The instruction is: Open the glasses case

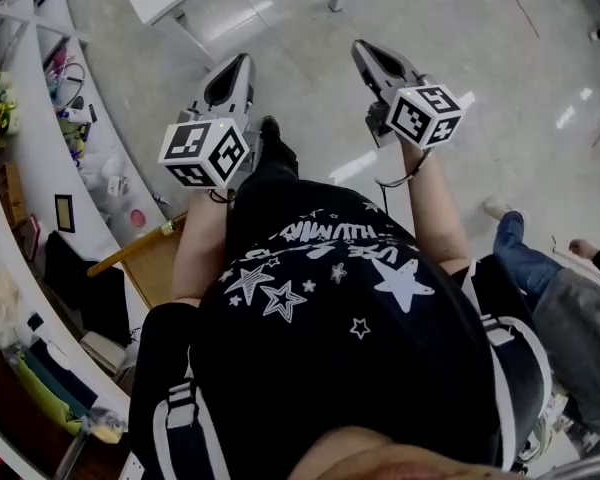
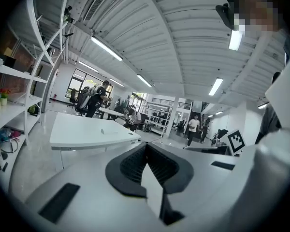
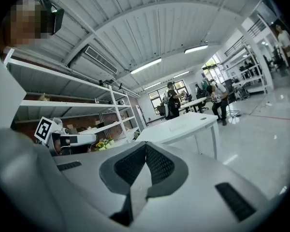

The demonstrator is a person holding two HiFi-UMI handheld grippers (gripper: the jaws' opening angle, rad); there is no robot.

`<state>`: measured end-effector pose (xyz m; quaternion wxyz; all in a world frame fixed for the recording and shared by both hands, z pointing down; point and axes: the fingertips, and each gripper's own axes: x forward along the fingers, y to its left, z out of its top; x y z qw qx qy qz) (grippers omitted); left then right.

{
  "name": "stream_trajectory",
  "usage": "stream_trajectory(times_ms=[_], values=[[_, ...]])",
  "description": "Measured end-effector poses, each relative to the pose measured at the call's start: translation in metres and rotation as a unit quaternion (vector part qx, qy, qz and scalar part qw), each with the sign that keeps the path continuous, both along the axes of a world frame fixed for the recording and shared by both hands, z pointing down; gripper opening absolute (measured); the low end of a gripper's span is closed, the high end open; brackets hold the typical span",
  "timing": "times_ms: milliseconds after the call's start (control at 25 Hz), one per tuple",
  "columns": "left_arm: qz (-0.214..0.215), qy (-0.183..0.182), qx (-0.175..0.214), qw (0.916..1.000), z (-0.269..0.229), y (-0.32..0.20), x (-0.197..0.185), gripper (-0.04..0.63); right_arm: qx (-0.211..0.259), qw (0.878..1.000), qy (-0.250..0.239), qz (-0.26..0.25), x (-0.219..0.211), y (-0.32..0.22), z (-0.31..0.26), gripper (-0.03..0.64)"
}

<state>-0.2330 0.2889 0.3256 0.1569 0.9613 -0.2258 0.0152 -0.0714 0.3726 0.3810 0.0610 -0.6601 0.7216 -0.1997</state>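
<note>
**Inspector:** State of the tools?

**Assessor:** The left claw (image 2: 146, 146) is clenched, with nothing between its jaws. The right claw (image 3: 146, 146) is likewise clenched and empty. Both point out nearly level.

**Inspector:** The glasses case?

**Assessor:** It is in no view, so I cannot place it.

**Inspector:** Hazards?

**Assessor:** In my judgement, three. The cluttered shelves (image 2: 14, 98) stand to the left of the left claw, and a wide swing could clip them. With the case unlocated, either claw may go for the wrong thing. Jaws that arrive clenched would shove a case rather than take it.

**Inspector:** Surface and room?

**Assessor:** A white table (image 2: 87, 132) stands ahead of both claws, well apart from them. The floor (image 1: 480, 28) is pale and glossy and reflects the lights. It is an open workshop, with people (image 2: 97, 98) at desks far beyond.
</note>
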Motion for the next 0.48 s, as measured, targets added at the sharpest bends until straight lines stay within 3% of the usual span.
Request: stream_trajectory(times_ms=[480], values=[[0.025,0.013,-0.011,0.9995,-0.010,-0.163,0.044,0.012,-0.014,1.000,0.006,0.022,0.043,-0.162,-0.014,0.008]])
